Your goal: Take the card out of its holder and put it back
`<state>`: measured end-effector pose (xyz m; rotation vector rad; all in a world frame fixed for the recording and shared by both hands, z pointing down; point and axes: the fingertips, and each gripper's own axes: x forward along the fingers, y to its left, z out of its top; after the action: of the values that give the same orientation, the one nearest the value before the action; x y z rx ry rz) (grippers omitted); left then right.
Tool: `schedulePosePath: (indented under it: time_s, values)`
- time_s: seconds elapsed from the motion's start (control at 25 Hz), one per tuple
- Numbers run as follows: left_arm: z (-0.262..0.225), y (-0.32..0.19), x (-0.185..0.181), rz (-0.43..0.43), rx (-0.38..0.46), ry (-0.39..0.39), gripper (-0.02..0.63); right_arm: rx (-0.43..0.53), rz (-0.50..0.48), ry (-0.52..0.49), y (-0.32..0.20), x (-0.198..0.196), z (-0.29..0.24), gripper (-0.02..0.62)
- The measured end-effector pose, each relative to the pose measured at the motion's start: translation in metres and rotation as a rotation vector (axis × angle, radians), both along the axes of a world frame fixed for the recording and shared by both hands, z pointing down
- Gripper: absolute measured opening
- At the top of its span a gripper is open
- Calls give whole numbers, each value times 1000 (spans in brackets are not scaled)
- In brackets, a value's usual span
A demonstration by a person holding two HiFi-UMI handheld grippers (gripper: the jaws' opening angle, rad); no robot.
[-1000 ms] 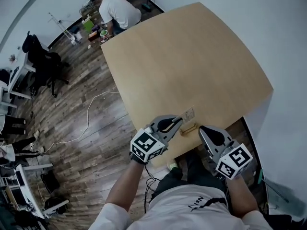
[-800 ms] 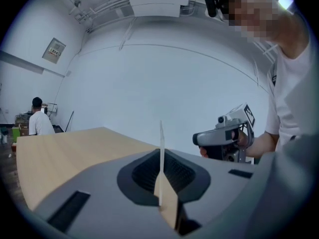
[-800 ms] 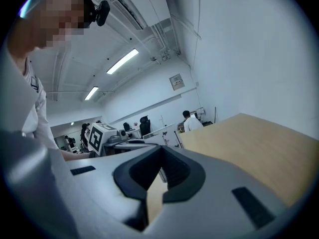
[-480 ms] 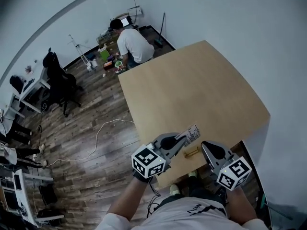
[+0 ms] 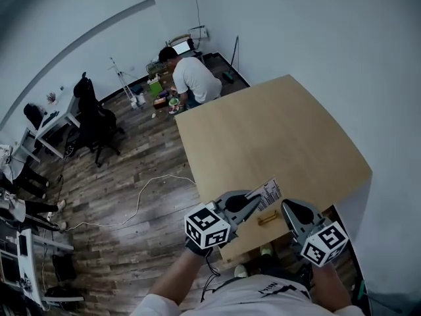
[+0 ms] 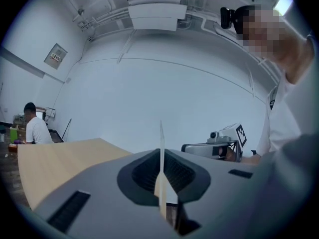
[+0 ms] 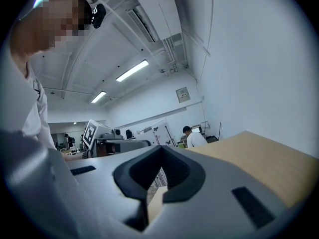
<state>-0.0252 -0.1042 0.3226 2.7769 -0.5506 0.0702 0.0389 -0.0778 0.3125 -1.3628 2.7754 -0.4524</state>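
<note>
Left gripper point(image 5: 254, 200) tight on the card point(image 5: 269, 193), apart from the holder point(image 5: 267, 218).

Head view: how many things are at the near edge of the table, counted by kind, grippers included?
card: 1
holder: 1
grippers: 2 (left gripper, right gripper)
Total: 4

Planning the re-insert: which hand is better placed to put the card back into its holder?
Left. The left tongs pinch the card, held close over the holder on the table; the right tongs hold nothing.
</note>
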Motion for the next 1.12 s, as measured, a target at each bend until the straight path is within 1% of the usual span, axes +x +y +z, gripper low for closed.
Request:
schedulePosePath:
  time_s: [0.24, 0.48, 0.64, 1.12]
  values:
    - [-2, 3, 0, -10, 8, -4, 26, 5, 6, 5, 5, 0, -4, 12]
    - [-4, 12, 5, 1, -4, -15, 26, -8, 21, 12, 16, 6, -9, 12]
    - [-6, -1, 9, 4, 21, -27, 26, 11, 32, 5, 3, 14, -16, 12]
    - [98, -11, 43, 67, -14, -116, 26, -73, 85, -38, 2, 58, 52, 12]
